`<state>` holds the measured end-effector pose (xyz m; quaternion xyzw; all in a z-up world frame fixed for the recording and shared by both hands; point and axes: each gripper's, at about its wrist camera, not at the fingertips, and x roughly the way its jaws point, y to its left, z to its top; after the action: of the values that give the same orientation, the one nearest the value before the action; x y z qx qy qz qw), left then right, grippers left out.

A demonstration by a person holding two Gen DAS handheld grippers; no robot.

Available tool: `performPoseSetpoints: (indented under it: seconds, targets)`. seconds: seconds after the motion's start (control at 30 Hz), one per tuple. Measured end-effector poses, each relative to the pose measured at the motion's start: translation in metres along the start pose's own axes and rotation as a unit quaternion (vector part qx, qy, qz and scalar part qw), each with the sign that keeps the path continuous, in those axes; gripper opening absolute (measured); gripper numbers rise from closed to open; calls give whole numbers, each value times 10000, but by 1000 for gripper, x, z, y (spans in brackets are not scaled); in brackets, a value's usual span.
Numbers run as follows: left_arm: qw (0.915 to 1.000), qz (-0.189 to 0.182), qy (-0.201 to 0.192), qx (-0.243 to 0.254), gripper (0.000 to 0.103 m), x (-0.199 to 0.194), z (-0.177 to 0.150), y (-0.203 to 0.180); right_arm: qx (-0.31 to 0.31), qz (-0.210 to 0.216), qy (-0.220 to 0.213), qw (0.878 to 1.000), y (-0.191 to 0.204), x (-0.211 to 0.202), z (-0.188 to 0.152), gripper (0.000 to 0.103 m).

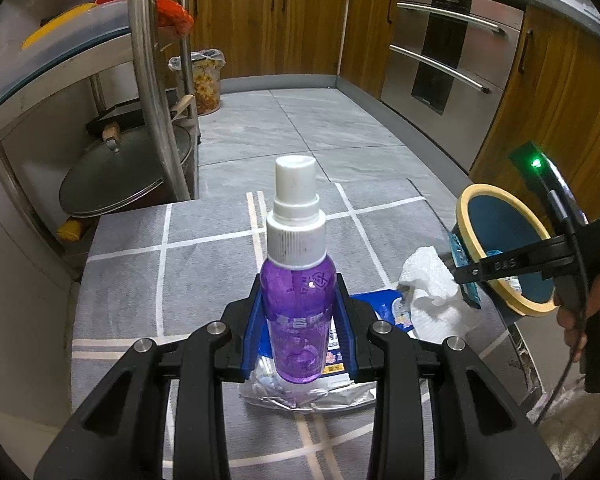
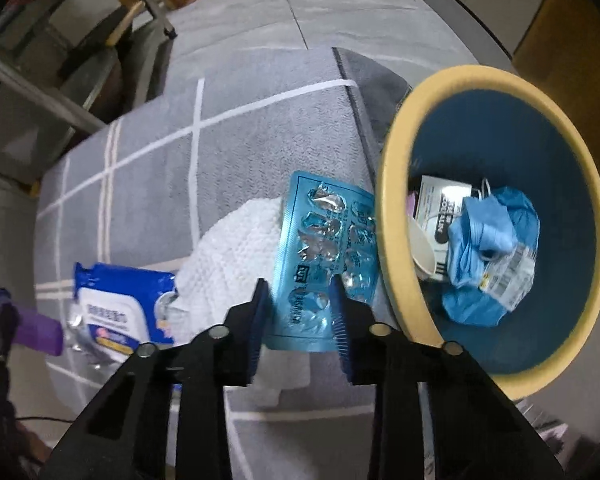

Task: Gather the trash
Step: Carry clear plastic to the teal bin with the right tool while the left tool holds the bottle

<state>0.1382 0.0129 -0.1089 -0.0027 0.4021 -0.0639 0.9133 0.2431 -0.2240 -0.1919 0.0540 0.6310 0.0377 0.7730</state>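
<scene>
My right claw (image 2: 298, 312) is pinched on the near end of the blister pack (image 2: 324, 248), light, thin and springy, held just left of the bin (image 2: 396, 216), while my left claw (image 1: 298, 320) clamps the slick, rigid bottle (image 1: 298, 276) at mid-body.

Blue blister pack (image 2: 320, 256) upright beside bin (image 2: 392, 216); purple spray bottle (image 1: 298, 300) upright (white cap).

Glossy purple plastic bottle (image 1: 298, 312), crinkled foil blister pack (image 2: 320, 256), matt woven cloth (image 1: 204, 256), textured paper towel (image 2: 236, 256).
</scene>
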Motion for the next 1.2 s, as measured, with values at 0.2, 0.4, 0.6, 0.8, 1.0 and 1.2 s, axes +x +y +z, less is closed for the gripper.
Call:
performPoseSetpoints:
  seconds: [0.2,0.4,0.6,0.8,1.0,1.2]
  targets:
    - [9999,-59,-14,88,32,2,2,-10,-50,15,-37,10000,-8,-8,-4,14]
    - [9999,-54,21,148,32,5,1,-14,-170,-28,-37,9998,-6,-8,-3,14]
    - [9999,-49,39,119,32,6,1,-12,-415,-79,-322,9986,2,-22,-2,7]
    - [9999,-85,27,139,32,6,2,-15,-345,277,-439,9981,-1,-37,-3,3]
    - [9997,-169,4,162,32,7,6,-25,-313,449,-586,9968,-4,-51,-4,3]
    - [9988,-305,-68,367,32,9,16,-53,-110,556,-826,9950,-29,-70,-4,3]
